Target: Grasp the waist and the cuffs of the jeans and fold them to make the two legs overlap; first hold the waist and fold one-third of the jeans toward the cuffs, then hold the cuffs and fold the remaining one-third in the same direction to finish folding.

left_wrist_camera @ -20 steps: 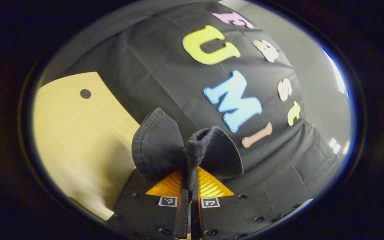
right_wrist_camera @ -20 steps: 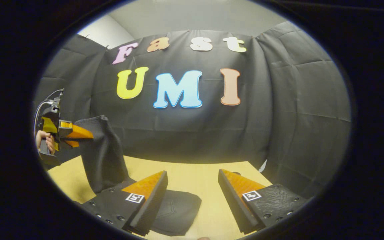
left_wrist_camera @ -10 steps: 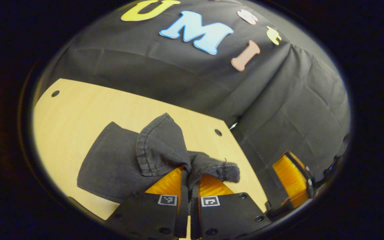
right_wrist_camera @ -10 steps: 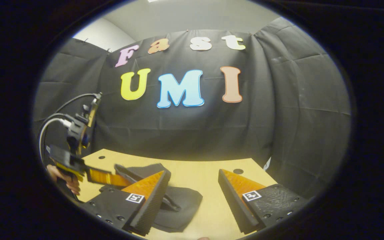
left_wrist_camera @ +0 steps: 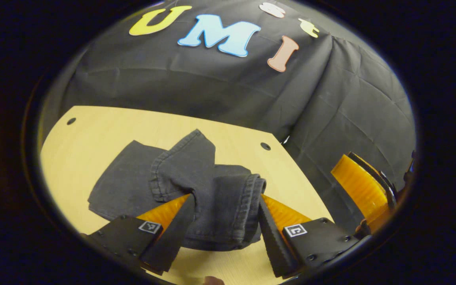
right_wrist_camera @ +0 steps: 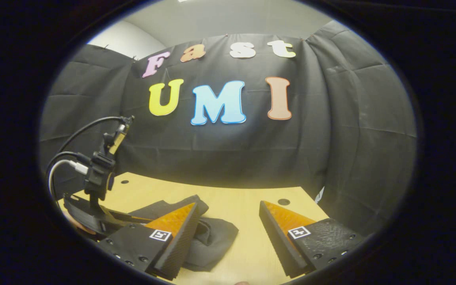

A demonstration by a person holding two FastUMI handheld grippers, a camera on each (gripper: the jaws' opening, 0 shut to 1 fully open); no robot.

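Observation:
Dark grey jeans (left_wrist_camera: 133,186) lie folded in a stack on the light wooden table (left_wrist_camera: 105,126). The hemmed cuffs (left_wrist_camera: 184,166) rest on top of the stack, one curled over. My left gripper (left_wrist_camera: 226,197) stands open just above the near edge of the stack, with the cuff cloth lying loose between its fingers. In the right gripper view the jeans (right_wrist_camera: 216,237) sit low at the left, partly behind my left finger. My right gripper (right_wrist_camera: 228,205) is open and holds nothing, to the right of the stack. The left gripper (right_wrist_camera: 97,186) shows beyond, low over the cloth.
The right gripper's orange finger (left_wrist_camera: 360,190) shows at the table's right edge in the left gripper view. Small round holes (left_wrist_camera: 265,146) mark the tabletop's far corners. Black cloth walls close the booth behind and to the right. Bare wood (right_wrist_camera: 251,237) lies right of the jeans.
The left gripper came down from high up with the cuffs, laid them onto the folded jeans and opened. The right gripper has hardly moved.

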